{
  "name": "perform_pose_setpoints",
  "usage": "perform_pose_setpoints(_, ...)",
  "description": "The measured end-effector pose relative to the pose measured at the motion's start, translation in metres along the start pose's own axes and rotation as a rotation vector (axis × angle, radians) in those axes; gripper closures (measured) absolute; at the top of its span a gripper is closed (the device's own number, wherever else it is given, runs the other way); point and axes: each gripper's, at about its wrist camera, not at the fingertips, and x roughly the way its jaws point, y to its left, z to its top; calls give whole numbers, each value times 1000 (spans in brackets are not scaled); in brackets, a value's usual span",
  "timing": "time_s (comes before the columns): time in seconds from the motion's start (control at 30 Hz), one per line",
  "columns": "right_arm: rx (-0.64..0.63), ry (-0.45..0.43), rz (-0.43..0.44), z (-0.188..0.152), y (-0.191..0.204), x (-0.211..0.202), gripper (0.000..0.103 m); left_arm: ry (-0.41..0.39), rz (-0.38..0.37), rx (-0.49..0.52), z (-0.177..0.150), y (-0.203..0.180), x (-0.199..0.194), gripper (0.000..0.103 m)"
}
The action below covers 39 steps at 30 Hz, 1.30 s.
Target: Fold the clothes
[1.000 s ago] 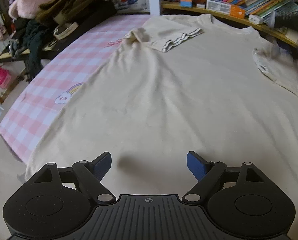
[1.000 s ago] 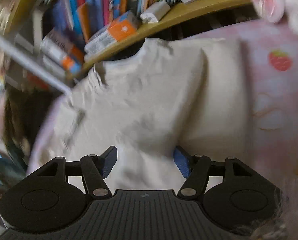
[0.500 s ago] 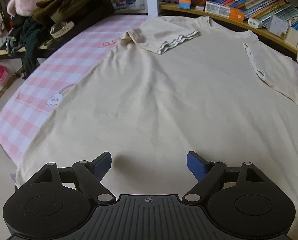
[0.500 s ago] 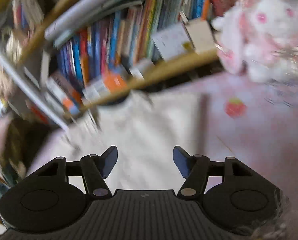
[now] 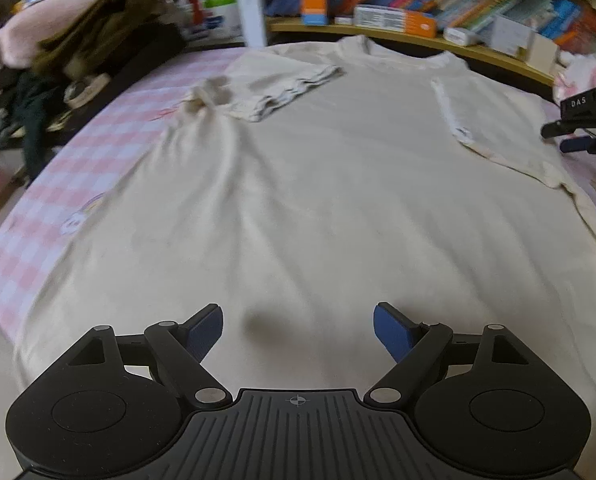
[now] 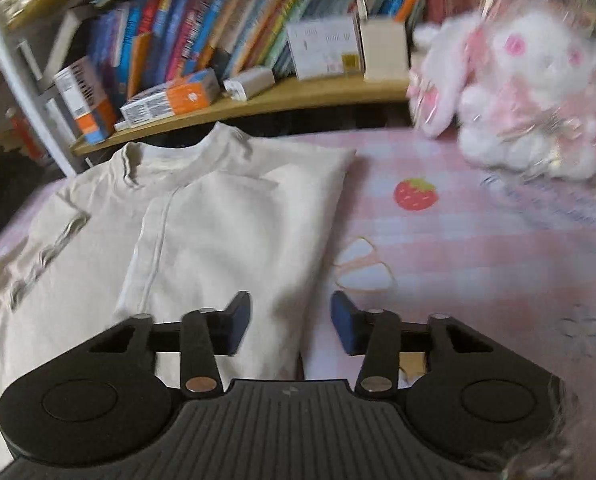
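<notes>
On the pink checked bedsheet (image 5: 110,128) lies the beige T-shirt (image 5: 330,200), flat, both sleeves folded inward. Above its hem hovers the left gripper (image 5: 297,330), jaws wide apart and empty. Over the shirt's side edge the right gripper (image 6: 291,322) hangs — also spread, holding nothing — near a plush rabbit (image 6: 534,92).

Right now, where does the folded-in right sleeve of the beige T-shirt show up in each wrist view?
Left wrist: the sleeve lies upper right, folded onto the shirt body, near the right gripper at the edge.
Right wrist: the sleeve fills centre left, just beyond the left finger.
Shared landmark: the orange box on the bookshelf behind the collar.
</notes>
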Motion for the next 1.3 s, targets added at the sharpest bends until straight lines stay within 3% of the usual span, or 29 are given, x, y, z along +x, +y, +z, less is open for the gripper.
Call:
perform_pose_setpoints(0.1,58,24,4,8,-5,15,76,3,16,-18,-2,4,-3,18)
perform_pose_setpoints(0.2,57,16,11,8,-5,18,98,5,31,-37,-4,7,-5,18)
perform_pose_setpoints(0.33,113,-36,9,5,-16,4,101,9,52,-61,-7,12,-9,18)
perform_pose_setpoints(0.5,133,-21,38,7,-27,7,96,15,62,-54,-9,13,-10,18)
perform_pose_setpoints(0.57,133,-42,38,16,-28,9,87,20,74,-62,-11,15,-11,18)
perform_pose_setpoints(0.63,117,-48,33,28,-24,15,68,26,91,-76,-13,19,-12,18)
perform_pose_setpoints(0.73,82,-15,17,39,-18,30,72,29,115,-99,-14,25,-16,18)
perform_pose_setpoints(0.77,70,-3,12,42,-15,36,78,27,119,-104,-15,26,-17,18)
perform_pose_setpoints(0.8,59,8,6,46,-13,41,99,26,123,-107,-15,27,-18,18)
perform_pose_setpoints(0.83,61,-4,-10,46,-15,41,100,26,125,-108,-15,27,-18,18)
perform_pose_setpoints(0.93,137,-47,-50,45,-30,39,100,28,129,-110,-15,28,-18,18)
perform_pose_setpoints(1.0,154,-35,-26,42,-36,40,100,26,119,-98,-12,25,-16,18)
perform_pose_setpoints(1.07,157,-38,-2,41,-41,37,95,21,106,-81,-10,21,-14,18)
perform_pose_setpoints(1.13,181,-64,17,37,-46,22,79,16,88,-58,-8,14,-12,18)
perform_pose_setpoints(1.2,184,-73,36,30,-47,5,70,12,71,-45,-6,9,-10,18)
perform_pose_setpoints(1.3,153,-41,72,12,-43,-19,70,8,52,-43,-3,5,-5,18)
